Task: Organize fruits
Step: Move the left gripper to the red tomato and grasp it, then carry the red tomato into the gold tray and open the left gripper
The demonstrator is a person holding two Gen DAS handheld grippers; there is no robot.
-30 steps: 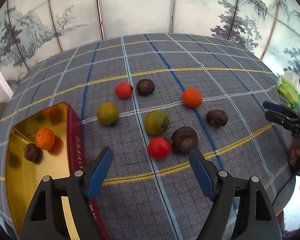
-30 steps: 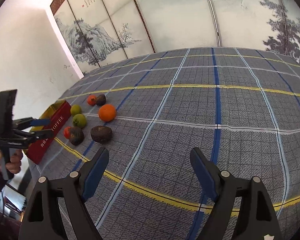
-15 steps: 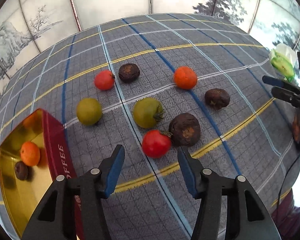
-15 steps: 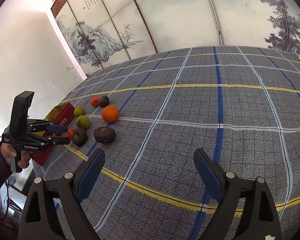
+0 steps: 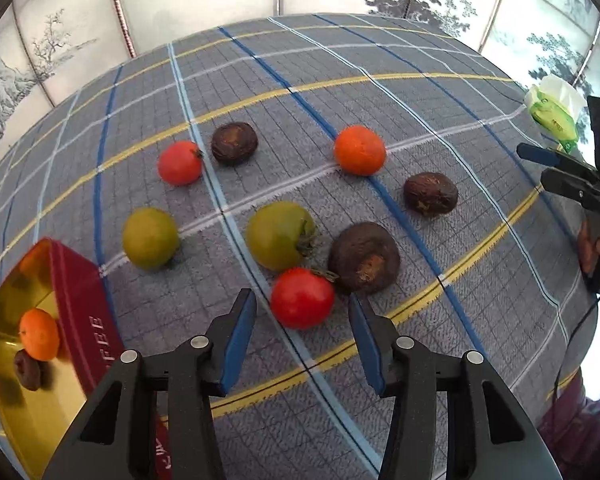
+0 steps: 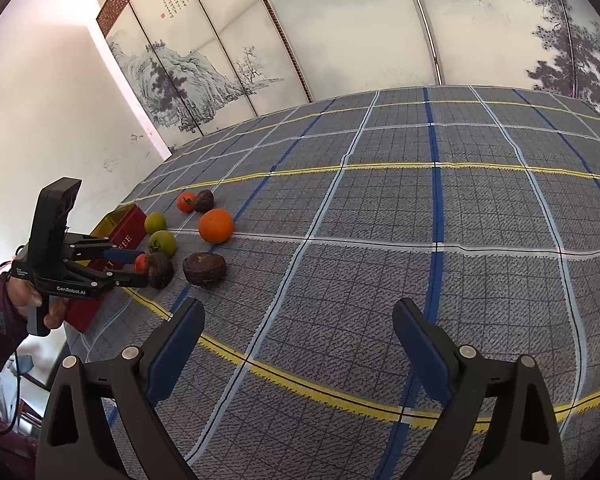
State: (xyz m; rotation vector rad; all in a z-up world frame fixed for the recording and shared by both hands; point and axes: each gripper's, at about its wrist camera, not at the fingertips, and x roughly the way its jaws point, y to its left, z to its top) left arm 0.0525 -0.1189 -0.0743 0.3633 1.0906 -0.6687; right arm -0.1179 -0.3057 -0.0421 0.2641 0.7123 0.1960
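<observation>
My left gripper (image 5: 302, 312) is open, its tips on either side of a red tomato (image 5: 302, 298) on the plaid cloth, not touching it. A large dark brown fruit (image 5: 364, 258) and a green tomato (image 5: 280, 236) sit just beyond. Farther off lie a green fruit (image 5: 150, 237), a second red tomato (image 5: 179, 163), a dark fruit (image 5: 234, 143), an orange (image 5: 359, 150) and another dark fruit (image 5: 431, 193). A red tin (image 5: 82, 280) at the left holds an orange (image 5: 40, 334) and a dark fruit (image 5: 27, 369). My right gripper (image 6: 298, 336) is open and empty, far from the fruits.
A green and white packet (image 5: 552, 108) lies at the table's far right edge. Painted screen panels (image 6: 340, 32) stand behind the table. In the right wrist view the left gripper (image 6: 138, 266) is at the fruit cluster beside the red tin (image 6: 120, 240).
My left gripper has moved forward and right toward the near red tomato and narrowed around it. The right gripper has barely shifted and stays open.
</observation>
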